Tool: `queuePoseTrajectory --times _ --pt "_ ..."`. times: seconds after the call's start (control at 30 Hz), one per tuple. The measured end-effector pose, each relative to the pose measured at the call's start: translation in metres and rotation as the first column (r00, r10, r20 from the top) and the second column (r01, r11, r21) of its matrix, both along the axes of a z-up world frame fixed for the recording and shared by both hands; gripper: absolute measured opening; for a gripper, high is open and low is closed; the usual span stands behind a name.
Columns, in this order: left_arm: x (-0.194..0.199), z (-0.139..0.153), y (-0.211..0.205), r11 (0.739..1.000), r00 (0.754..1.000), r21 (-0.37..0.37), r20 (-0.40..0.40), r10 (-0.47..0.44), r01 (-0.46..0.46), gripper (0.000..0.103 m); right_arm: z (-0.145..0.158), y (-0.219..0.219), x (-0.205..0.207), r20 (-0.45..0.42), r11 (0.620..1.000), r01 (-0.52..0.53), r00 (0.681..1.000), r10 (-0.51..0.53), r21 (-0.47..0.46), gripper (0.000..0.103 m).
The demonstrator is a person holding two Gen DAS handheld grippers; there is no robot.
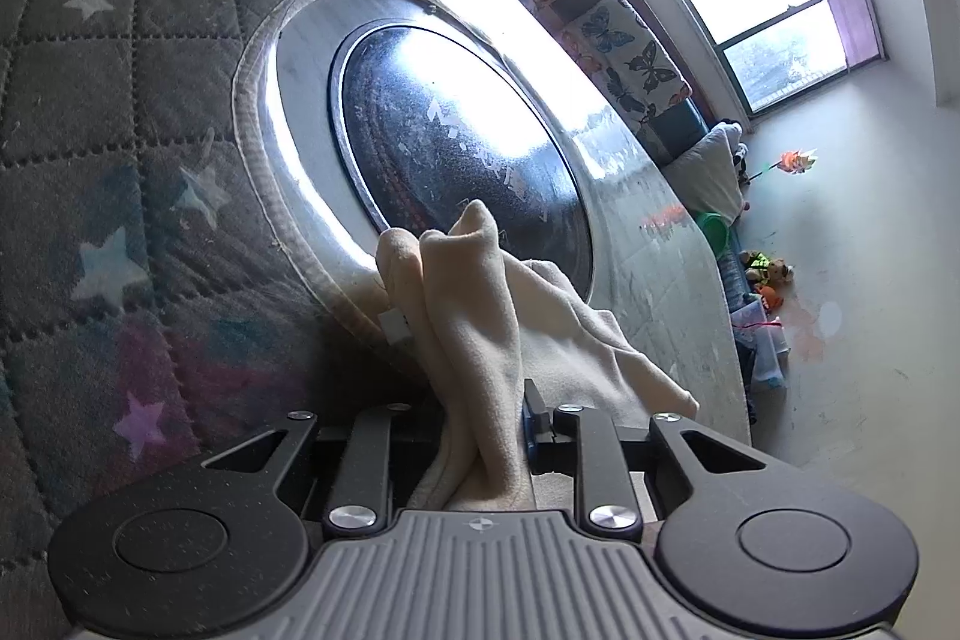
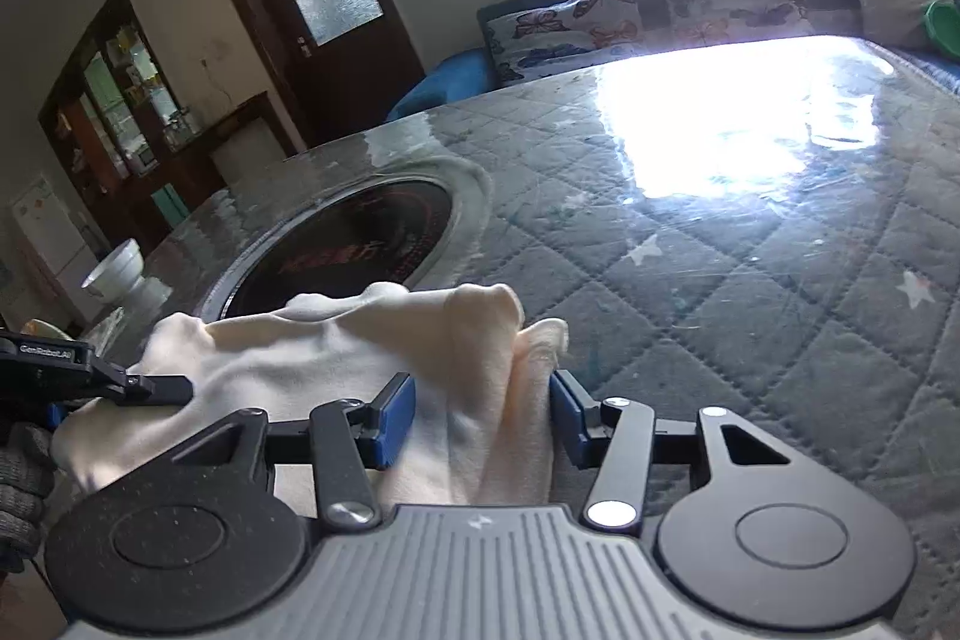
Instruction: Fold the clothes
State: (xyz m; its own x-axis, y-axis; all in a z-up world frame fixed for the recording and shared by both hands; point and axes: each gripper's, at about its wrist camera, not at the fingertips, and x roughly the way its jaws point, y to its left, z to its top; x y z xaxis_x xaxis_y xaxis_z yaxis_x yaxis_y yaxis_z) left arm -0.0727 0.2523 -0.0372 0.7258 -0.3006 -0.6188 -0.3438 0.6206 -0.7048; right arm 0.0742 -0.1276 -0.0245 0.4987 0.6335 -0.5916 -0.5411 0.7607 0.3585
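A cream fleece garment [image 1: 480, 316] is bunched between the jaws of my left gripper [image 1: 486, 430], which is shut on it; only one blue pad [image 1: 534, 421] shows, the other is hidden by cloth. In the right wrist view the same cream garment [image 2: 336, 346] stretches from my right gripper [image 2: 483, 415] to the left gripper [image 2: 120, 388] at the frame's left edge. The right gripper's blue pads [image 2: 396, 415] stand apart with a thick fold of the garment between them, so it holds the cloth. The garment hangs just above the table.
A round table with a quilted star-pattern cover under clear plastic [image 2: 750, 280] holds a built-in black induction hob [image 2: 354, 244]. A white bowl [image 2: 120, 262] stands at its far left edge. A bench with butterfly cushions [image 2: 660, 10] runs under the window.
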Motion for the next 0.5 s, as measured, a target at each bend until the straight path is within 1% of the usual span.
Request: queuePoseTrajectory --times 0.07,0.1,0.23,0.33,0.43,0.5 --pt "0.001 0.001 -0.003 1.0 1.0 0.019 -0.002 -0.003 0.003 0.026 0.001 0.002 -0.001 -0.004 1.0 -0.014 1.0 0.014 -0.003 0.035" --pt "0.001 0.002 -0.004 1.0 1.0 0.029 -0.004 -0.005 0.005 0.026 0.001 0.003 -0.002 -0.008 1.0 -0.018 1.0 0.018 -0.003 0.033" --pt "0.003 0.006 -0.009 0.997 1.0 0.072 -0.009 -0.015 0.015 0.027 0.003 0.003 -0.003 -0.023 1.0 -0.022 0.999 0.022 0.005 0.032" --pt "0.004 0.008 -0.016 0.994 1.0 0.111 -0.006 -0.026 0.027 0.031 0.004 0.003 -0.002 -0.029 1.0 -0.018 0.999 0.018 0.007 0.032" --pt "0.005 0.011 -0.022 0.988 0.999 0.15 -0.003 -0.041 0.041 0.036 0.004 0.004 -0.002 -0.033 1.0 -0.011 0.999 0.011 0.005 0.034" --pt "0.006 0.013 -0.025 0.984 0.999 0.173 -0.004 -0.051 0.051 0.038 0.004 0.005 -0.002 -0.035 1.0 -0.01 0.999 0.01 0.006 0.038"
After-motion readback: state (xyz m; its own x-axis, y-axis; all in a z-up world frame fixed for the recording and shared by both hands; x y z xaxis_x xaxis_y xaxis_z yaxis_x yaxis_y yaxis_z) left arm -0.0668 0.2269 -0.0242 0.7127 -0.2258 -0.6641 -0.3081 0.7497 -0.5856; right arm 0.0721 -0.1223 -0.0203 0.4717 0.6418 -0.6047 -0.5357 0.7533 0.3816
